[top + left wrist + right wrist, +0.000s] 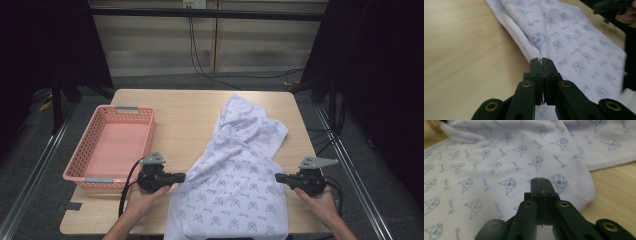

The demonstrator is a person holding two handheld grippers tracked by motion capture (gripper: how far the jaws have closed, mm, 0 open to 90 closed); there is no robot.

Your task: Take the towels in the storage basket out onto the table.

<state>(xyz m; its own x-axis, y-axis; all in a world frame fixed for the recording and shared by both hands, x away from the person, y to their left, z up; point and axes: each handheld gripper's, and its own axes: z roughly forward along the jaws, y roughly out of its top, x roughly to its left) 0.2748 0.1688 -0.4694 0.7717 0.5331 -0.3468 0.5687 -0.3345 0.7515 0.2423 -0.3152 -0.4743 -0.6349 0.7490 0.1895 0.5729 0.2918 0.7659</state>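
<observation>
A white towel (235, 175) printed with small blue cartoon faces lies down the middle of the wooden table (185, 112), rumpled at its far end, its near end hanging over the near edge. The left gripper (182, 176) is closed at the towel's left hem; whether it pinches cloth I cannot tell. The right gripper (277, 177) is closed over the towel's right edge. A pink plastic basket (107, 145) sits on the left.
</observation>
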